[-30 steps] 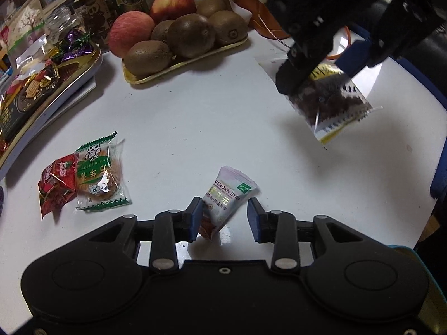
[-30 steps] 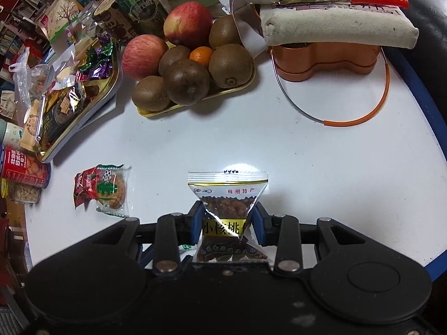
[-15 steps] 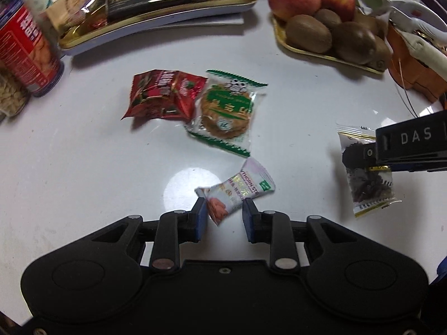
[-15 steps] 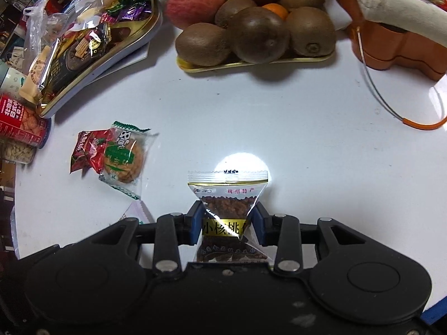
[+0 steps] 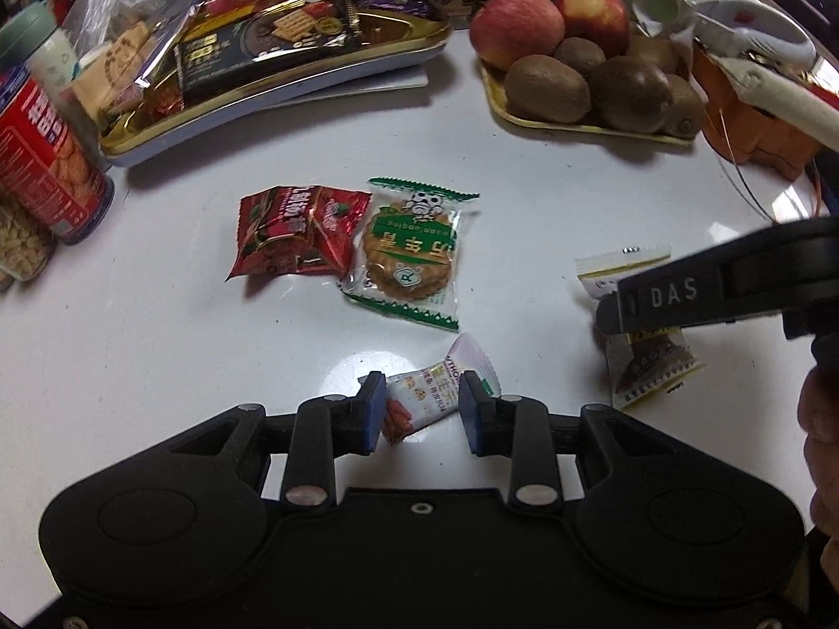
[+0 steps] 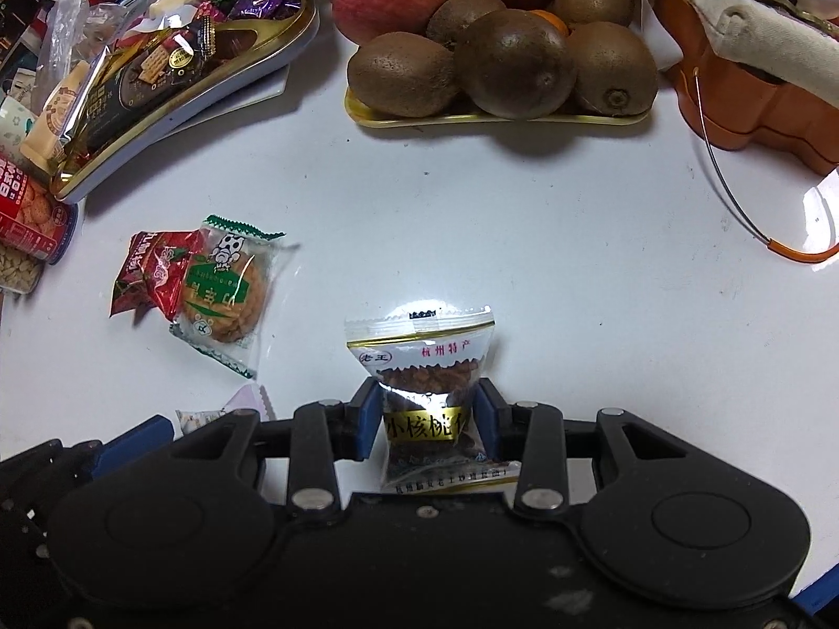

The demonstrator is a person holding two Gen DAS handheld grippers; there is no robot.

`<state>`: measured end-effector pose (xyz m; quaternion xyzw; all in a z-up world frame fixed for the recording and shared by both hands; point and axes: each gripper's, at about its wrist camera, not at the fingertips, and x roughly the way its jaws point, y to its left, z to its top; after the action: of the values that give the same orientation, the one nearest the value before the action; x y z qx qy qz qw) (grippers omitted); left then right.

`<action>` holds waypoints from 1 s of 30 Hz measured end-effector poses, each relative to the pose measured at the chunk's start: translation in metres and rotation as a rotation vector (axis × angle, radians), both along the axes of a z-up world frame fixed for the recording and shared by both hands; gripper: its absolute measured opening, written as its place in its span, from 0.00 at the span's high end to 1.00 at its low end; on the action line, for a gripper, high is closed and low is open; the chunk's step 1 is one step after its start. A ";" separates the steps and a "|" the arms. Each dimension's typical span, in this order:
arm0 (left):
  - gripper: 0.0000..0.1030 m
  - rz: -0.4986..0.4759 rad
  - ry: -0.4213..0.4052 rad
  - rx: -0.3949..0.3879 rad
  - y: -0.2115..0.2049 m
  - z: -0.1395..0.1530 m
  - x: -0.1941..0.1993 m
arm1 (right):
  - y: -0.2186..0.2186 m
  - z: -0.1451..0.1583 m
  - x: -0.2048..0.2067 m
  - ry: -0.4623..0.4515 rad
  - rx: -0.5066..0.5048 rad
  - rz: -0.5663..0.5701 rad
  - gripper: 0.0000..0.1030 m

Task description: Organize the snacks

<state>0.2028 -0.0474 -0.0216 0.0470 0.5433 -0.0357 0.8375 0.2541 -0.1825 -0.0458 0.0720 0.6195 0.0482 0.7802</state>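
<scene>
My left gripper [image 5: 422, 409] points down at the white table [image 5: 157, 346]. Its jaws are opening, and a small white hawthorn-strip packet [image 5: 435, 393] lies slanted between them, no longer pinched. Just beyond it lie a red packet [image 5: 293, 230] and a green-trimmed biscuit packet [image 5: 411, 251], side by side. My right gripper [image 6: 427, 416] is shut on a clear walnut packet [image 6: 422, 361] and holds it upright close over the table. In the left wrist view that packet [image 5: 650, 367] hangs at the right under a black finger.
A gold tray [image 5: 367, 52] full of sweets and crackers stands at the back left. A yellow fruit tray [image 5: 577, 123] of apples and kiwis is at the back right, and an orange container [image 5: 750, 126] beside it. A red can [image 5: 42, 157] stands far left.
My left gripper swung across to the red and biscuit packets with the hawthorn packet, pinched it, then widened. My right gripper came down and leftward with the walnut packet.
</scene>
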 end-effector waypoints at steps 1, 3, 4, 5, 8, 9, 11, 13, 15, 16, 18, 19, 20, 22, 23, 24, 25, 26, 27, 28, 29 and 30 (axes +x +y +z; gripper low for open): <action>0.60 -0.036 -0.003 0.023 -0.005 -0.002 -0.002 | 0.001 0.000 0.000 -0.002 -0.003 0.004 0.61; 0.60 -0.103 -0.013 0.073 -0.014 -0.005 -0.006 | 0.000 0.000 -0.001 -0.005 -0.005 0.009 0.61; 0.60 -0.121 -0.017 0.094 -0.017 -0.007 -0.008 | 0.001 0.000 -0.001 -0.005 -0.007 0.011 0.61; 0.60 -0.131 -0.019 0.111 -0.019 -0.009 -0.009 | 0.000 0.000 -0.001 -0.004 -0.009 0.012 0.61; 0.60 -0.125 -0.021 0.132 -0.020 -0.015 -0.008 | -0.003 0.000 -0.001 0.004 -0.004 0.005 0.61; 0.60 -0.118 -0.029 0.135 -0.020 -0.015 -0.008 | -0.004 0.000 -0.001 0.007 -0.002 0.003 0.61; 0.59 -0.101 -0.027 0.115 -0.017 -0.015 -0.006 | -0.006 0.000 -0.001 0.010 0.000 -0.002 0.61; 0.59 -0.076 -0.028 0.081 -0.014 -0.013 -0.003 | -0.007 0.000 -0.001 0.015 0.005 -0.008 0.61; 0.59 -0.048 -0.026 0.042 -0.009 -0.013 0.000 | -0.008 -0.001 0.000 0.019 0.004 -0.013 0.61; 0.59 -0.035 -0.027 0.033 -0.007 -0.012 0.001 | -0.008 -0.001 0.000 0.018 0.002 -0.016 0.61; 0.59 -0.014 -0.044 0.031 -0.004 -0.011 0.001 | -0.007 -0.001 0.001 0.017 -0.007 -0.021 0.61; 0.59 -0.007 -0.052 0.030 -0.003 -0.010 0.001 | -0.008 -0.001 0.001 0.015 -0.010 -0.020 0.61; 0.59 0.000 -0.057 0.029 -0.002 -0.009 0.001 | -0.007 -0.001 0.000 0.014 -0.015 -0.017 0.61; 0.59 0.006 -0.064 0.033 -0.001 -0.007 0.000 | -0.006 -0.002 0.000 0.012 -0.022 -0.009 0.61; 0.59 0.000 -0.070 0.033 0.000 -0.006 0.000 | -0.005 -0.002 -0.001 0.010 -0.025 -0.005 0.61; 0.59 -0.012 -0.078 0.031 0.000 -0.005 -0.001 | -0.005 -0.002 -0.001 0.010 -0.026 -0.004 0.61; 0.59 -0.027 -0.080 0.027 0.001 -0.004 -0.003 | -0.005 -0.002 -0.001 0.012 -0.025 -0.004 0.61; 0.59 -0.044 -0.077 0.025 0.001 -0.003 -0.003 | -0.006 -0.002 -0.001 0.016 -0.022 -0.006 0.61; 0.59 -0.059 -0.077 0.024 0.002 -0.003 -0.003 | -0.007 -0.002 -0.001 0.020 -0.015 -0.009 0.61; 0.59 -0.074 -0.083 0.021 0.003 -0.002 -0.004 | -0.008 -0.001 -0.001 0.025 -0.009 -0.011 0.61; 0.59 -0.087 -0.086 0.021 0.004 -0.002 -0.005 | -0.010 -0.001 -0.002 0.028 -0.002 -0.014 0.61; 0.59 -0.103 -0.085 0.016 0.005 -0.002 -0.007 | -0.011 -0.001 -0.002 0.031 0.003 -0.016 0.61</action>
<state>0.1958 -0.0424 -0.0234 0.0832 0.5046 -0.0725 0.8563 0.2520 -0.1937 -0.0465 0.0789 0.6308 0.0418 0.7708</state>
